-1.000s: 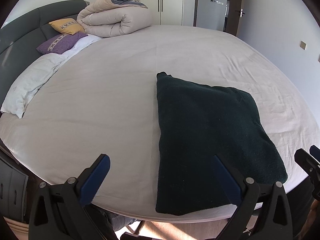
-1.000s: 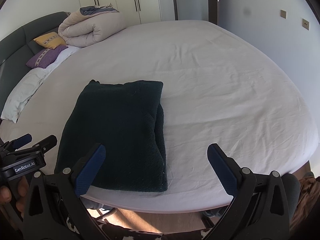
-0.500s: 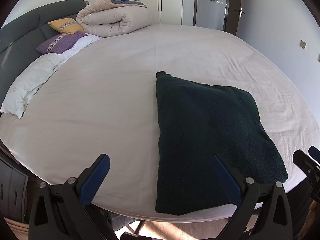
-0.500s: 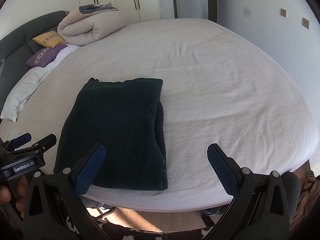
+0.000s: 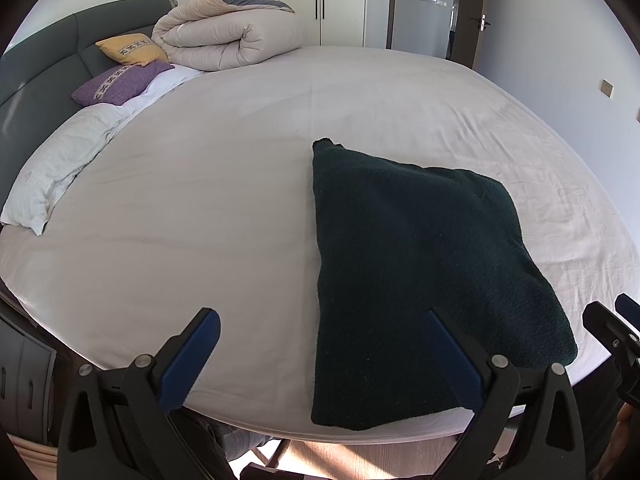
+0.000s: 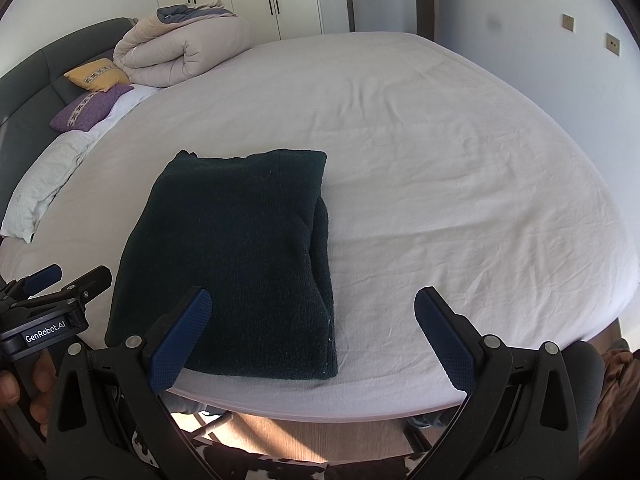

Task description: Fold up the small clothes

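Observation:
A dark green fleece garment (image 5: 424, 272) lies folded into a rectangle on the white bed sheet (image 5: 208, 208), near the bed's front edge. It also shows in the right wrist view (image 6: 240, 256). My left gripper (image 5: 320, 356) is open and empty, held back over the front edge, its right finger over the garment's near corner. My right gripper (image 6: 312, 340) is open and empty, held back over the front edge just right of the garment. The left gripper also shows at the left in the right wrist view (image 6: 52, 292).
A rolled beige duvet (image 5: 228, 40), a yellow cushion (image 5: 132, 50) and a purple cushion (image 5: 120, 84) lie at the bed's far left by the dark headboard (image 5: 48, 56). A white pillow (image 5: 60, 168) lies on the left. Wardrobe doors and a room door stand behind.
Both views have crept very slightly; the garment stays folded and still on the bed. Both grippers stay open.

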The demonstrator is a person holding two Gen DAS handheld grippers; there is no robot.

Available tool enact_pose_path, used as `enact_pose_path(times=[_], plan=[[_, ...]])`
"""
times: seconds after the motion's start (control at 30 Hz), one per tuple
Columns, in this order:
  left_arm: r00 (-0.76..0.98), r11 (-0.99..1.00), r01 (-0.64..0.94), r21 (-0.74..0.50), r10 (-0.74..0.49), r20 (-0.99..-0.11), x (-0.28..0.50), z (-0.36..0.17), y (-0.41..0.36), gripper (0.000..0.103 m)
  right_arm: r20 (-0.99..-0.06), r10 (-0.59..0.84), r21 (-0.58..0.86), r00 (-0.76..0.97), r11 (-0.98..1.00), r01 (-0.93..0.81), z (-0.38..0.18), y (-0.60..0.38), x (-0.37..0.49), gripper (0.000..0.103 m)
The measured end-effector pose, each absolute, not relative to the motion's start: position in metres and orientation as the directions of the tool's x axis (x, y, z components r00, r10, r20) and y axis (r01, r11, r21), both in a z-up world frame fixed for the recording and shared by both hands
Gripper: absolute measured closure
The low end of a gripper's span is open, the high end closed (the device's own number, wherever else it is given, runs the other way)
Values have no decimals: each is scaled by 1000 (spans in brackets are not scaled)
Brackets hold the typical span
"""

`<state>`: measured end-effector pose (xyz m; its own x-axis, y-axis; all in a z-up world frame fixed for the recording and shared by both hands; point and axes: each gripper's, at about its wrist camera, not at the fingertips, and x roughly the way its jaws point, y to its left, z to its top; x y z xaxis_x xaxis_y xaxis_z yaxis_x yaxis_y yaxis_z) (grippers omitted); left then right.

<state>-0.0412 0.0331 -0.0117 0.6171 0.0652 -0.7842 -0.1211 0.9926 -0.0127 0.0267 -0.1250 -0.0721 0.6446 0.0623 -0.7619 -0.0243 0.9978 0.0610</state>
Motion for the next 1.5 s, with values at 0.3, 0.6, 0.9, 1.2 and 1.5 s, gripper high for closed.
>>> enact_pose_path(times=[0.3, 0.6, 0.9, 1.2, 1.5], plan=[[616, 993, -119, -13, 64, -785, -41, -12, 33, 0, -764, 62, 63, 642, 998, -23, -75, -125, 28, 0], [615, 993, -119, -12, 64, -786, -41, -13, 32, 0, -765, 63, 64, 641, 998, -21, -75, -125, 28, 0], [615, 993, -117, -11, 64, -786, -41, -14, 32, 0, -765, 62, 64, 641, 998, -21, -76, -125, 28, 0], [614, 993, -116, -11, 63, -787, -42, -14, 31, 0, -766, 63, 64, 640, 998, -21, -78, -125, 28, 0], [614, 993, -117, -11, 64, -787, -42, -13, 31, 0, -766, 63, 64, 639, 998, -21, -78, -125, 29, 0]])
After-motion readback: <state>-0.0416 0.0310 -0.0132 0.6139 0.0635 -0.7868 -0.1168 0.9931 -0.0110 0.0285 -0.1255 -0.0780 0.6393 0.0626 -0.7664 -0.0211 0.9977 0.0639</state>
